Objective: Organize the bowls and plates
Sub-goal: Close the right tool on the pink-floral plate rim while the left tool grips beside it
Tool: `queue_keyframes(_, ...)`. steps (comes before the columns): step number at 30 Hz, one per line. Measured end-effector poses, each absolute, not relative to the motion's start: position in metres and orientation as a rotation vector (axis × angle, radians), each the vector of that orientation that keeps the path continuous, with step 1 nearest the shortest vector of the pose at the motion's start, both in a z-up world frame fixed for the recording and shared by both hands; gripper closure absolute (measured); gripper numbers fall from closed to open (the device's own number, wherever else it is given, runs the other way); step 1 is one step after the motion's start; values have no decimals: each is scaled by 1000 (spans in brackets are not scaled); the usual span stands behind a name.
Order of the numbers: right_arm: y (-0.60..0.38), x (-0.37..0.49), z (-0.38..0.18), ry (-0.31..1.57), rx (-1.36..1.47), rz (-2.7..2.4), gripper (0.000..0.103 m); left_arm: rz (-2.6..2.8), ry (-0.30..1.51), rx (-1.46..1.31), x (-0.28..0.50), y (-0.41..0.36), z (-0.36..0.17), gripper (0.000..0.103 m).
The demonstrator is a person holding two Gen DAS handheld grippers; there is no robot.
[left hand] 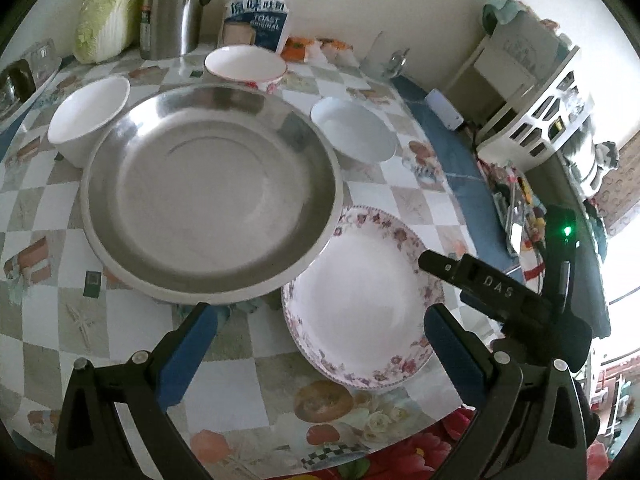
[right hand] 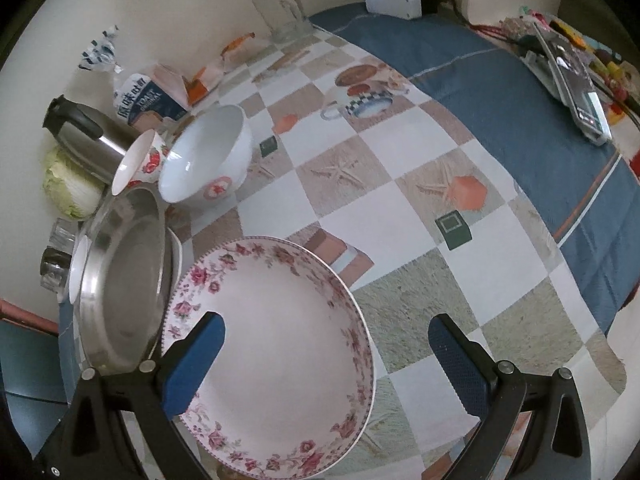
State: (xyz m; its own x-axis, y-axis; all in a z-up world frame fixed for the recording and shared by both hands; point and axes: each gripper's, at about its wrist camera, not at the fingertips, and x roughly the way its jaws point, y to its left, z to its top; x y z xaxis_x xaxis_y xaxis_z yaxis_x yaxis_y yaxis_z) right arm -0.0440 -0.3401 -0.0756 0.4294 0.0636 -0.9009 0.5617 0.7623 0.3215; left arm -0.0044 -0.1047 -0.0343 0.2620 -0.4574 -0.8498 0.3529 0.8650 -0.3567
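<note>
Seen from the left wrist, the left gripper [left hand: 320,328] hangs above a checkered tablecloth [left hand: 52,204], its blue-padded fingers spread wide and holding nothing. Straight ahead of it sits a large steel plate [left hand: 212,192], resting on a white dish whose rim peeks out beneath it. Just ahead and to the right lies a flowered plate [left hand: 360,300]; the steel plate's edge overlaps its far-left rim. Beyond the steel plate stand three bowls: a white bowl [left hand: 86,114] to the far left, a red-rimmed bowl [left hand: 246,66] straight ahead, and a shallow white bowl [left hand: 354,128] to the right. This view alone shows the right gripper's black body [left hand: 504,296] reaching in from the right.

The right wrist view shows the right gripper [right hand: 326,354] released too, jaws wide apart, with the flowered plate [right hand: 276,352] directly under its left finger. The steel plate [right hand: 124,272] lies to its left. Only here does a bare stretch of blue cloth [right hand: 520,96] appear ahead to the right.
</note>
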Motion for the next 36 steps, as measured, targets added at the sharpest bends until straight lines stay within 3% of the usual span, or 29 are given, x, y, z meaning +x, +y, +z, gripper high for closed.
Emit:
queue_keyframes(8,-350,-43,-92,1155,679,-343,1,-523,1281,-104,-2,-115,-59,0)
queue_keyframes(15,-353,-43,-96,1168,685,-319,13,-484,1309,-86,0,-126,-72,1)
queue_keyframes(16,-354,-43,-96,1168,685,-316,13,-478,1310,-80,0,-128,-73,3)
queue_keyframes(18,-356,-42,-97,1169,683,-313,13,-470,1315,-73,1,-130,-76,20)
queue_keyframes(19,-356,-42,-97,1169,682,-311,13,-468,1323,-72,2,-131,-78,23)
queue_keyframes(22,-355,-41,-98,1169,677,-299,22,-452,1350,-67,4,-132,-87,28)
queue_keyframes(24,-354,-39,-98,1171,674,-293,27,-449,1358,-65,5,-133,-89,42)
queue_keyframes(29,-349,-34,-100,1179,673,-262,44,-430,1370,-43,8,-138,-95,54)
queue_keyframes(30,-348,-34,-101,1181,672,-257,54,-424,1369,-38,8,-138,-96,55)
queue_keyframes(33,-347,-32,-104,1187,679,-252,71,-405,1369,-24,10,-139,-99,58)
queue_keyframes(36,-349,-32,-106,1187,690,-251,79,-387,1375,-26,12,-140,-103,63)
